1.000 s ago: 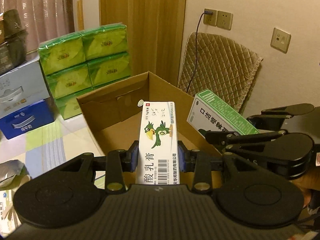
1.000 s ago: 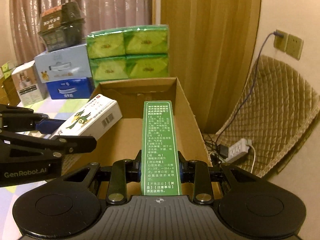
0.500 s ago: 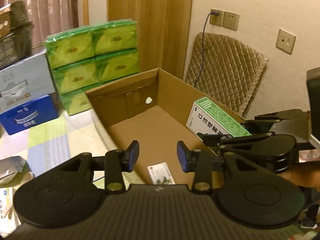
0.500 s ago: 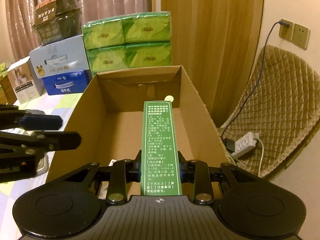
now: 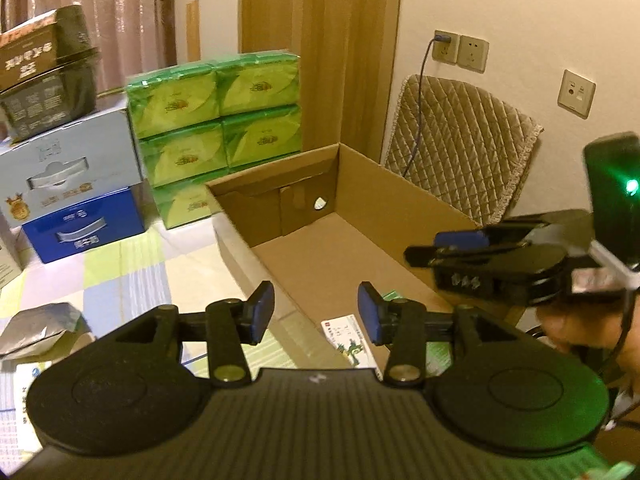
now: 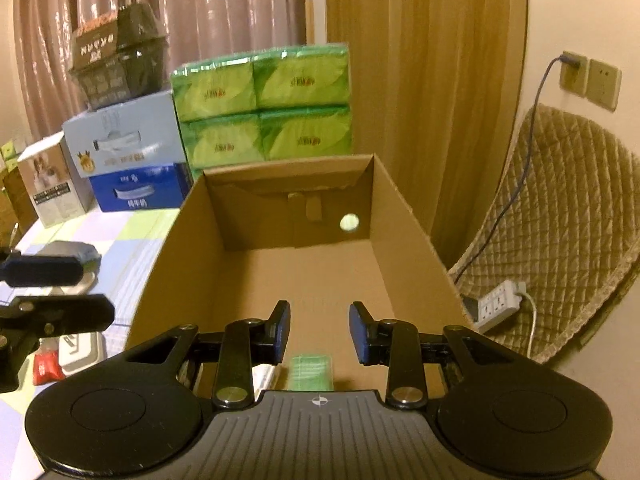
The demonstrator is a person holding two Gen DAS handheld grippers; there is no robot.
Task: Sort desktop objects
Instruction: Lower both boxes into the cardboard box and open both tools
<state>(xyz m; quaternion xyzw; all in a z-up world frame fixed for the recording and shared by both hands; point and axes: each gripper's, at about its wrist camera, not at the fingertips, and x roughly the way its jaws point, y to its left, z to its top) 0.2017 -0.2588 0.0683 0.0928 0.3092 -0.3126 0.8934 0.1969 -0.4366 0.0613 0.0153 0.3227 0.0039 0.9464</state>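
Both drops done: the left gripper point(image 5: 316, 312) and right gripper point(image 6: 319, 332) hang spread and empty over the open brown cardboard box point(image 6: 404, 216), the left's jaws just widening. The white bird-printed carton point(image 5: 352, 344) and green carton point(image 6: 312, 372) lie inside. Next: fetch another desktop item.

White parrot-printed carton point(image 5: 349, 345) and green carton point(image 6: 311, 372) lie flat inside cardboard box point(image 6: 404, 220)

The open box point(image 6: 400, 216) is plain brown cardboard, matt and a little rough, while the green tissue packs point(image 6: 264, 108) behind it are wrapped in glossy, crinkled plastic film. Both tongs point(image 5: 316, 318) point(image 6: 319, 334) are matt black plastic with small shiny metal rivets. The chair cover point(image 5: 460, 152) is soft quilted cloth, and the curtain point(image 6: 200, 20) has a faint sheen.
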